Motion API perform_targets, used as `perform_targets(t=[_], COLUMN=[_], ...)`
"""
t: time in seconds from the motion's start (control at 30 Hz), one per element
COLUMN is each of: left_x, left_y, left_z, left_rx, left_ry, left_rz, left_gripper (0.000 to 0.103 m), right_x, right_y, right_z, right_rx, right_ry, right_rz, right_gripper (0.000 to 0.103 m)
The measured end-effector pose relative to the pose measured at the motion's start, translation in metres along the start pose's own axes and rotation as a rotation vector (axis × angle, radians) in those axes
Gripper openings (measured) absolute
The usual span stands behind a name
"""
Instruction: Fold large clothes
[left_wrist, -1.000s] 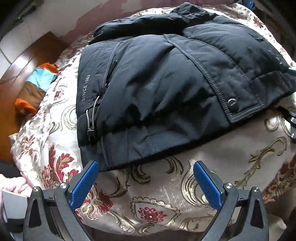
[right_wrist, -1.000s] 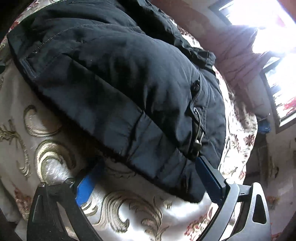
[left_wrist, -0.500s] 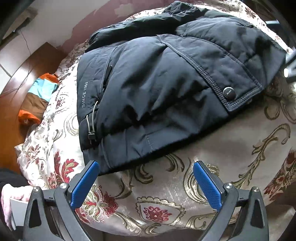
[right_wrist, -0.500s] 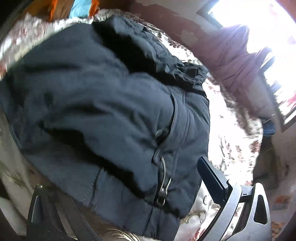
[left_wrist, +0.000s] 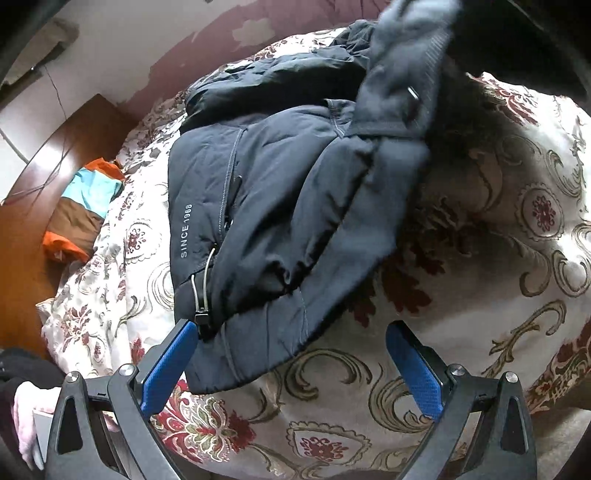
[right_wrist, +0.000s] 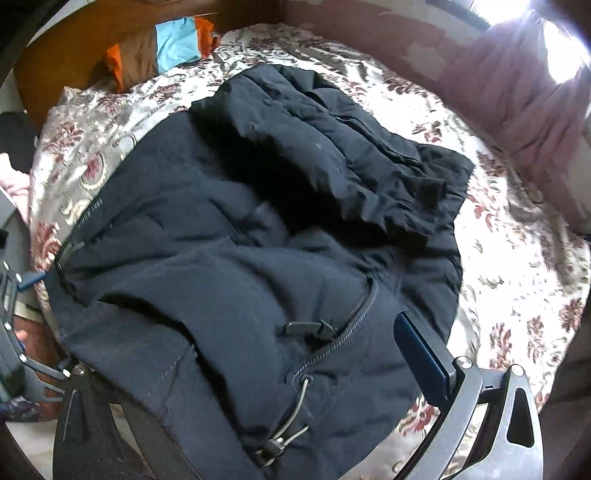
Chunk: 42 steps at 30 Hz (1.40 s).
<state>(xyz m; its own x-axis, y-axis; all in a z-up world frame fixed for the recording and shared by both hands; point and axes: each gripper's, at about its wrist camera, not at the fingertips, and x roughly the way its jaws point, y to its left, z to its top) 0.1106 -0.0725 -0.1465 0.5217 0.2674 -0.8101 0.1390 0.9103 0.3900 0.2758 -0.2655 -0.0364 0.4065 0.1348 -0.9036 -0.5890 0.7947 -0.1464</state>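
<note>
A dark navy padded jacket lies on a floral bedspread; its right side is raised off the bed and folding over toward the left. It has "SINCE 1988" lettering and a drawcord at the hem. My left gripper is open, its fingers at the jacket's near hem, holding nothing. In the right wrist view the jacket drapes over my right gripper: the hem lies between the fingers, the left finger is hidden under cloth, the right finger stands clear.
A folded orange, blue and brown garment lies on a wooden surface left of the bed. Pink curtains hang by a bright window at the far right. The left gripper's frame shows at the right wrist view's left edge.
The jacket's right side has risen off the bed and swung over toward the left, carried on my right gripper. My left gripper has moved forward to the jacket's near hem.
</note>
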Motion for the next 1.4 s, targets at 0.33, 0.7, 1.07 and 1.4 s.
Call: perform_targets(t=[0.33,0.7,1.07,1.4], left_x=[0.014,0.023,-0.008,-0.022], left_y=[0.006,0.039,0.076,0.082], left_z=[0.017,0.053,0.099,0.184], left_rx=[-0.013,-0.088,-0.092,-0.013], left_ry=[0.018,0.003,-0.144,-0.241], left_rz=[0.084,0.229,0.250,0.286], left_gripper=[0.102,0.102,0.083,0.074], right_x=[0.021,0.027,0.015,-0.005], right_y=[-0.035,-0.060,-0.085,-0.092], right_z=[0.031,0.039,-0.012,-0.012], right_rx=[0.188,0.263,0.337,0.164], right_ry=[0.056,0.006,-0.039,-0.054], right_rz=[0.171,0.200,0.198,0.262], right_gripper=[0.100,0.100,0.100,0.025])
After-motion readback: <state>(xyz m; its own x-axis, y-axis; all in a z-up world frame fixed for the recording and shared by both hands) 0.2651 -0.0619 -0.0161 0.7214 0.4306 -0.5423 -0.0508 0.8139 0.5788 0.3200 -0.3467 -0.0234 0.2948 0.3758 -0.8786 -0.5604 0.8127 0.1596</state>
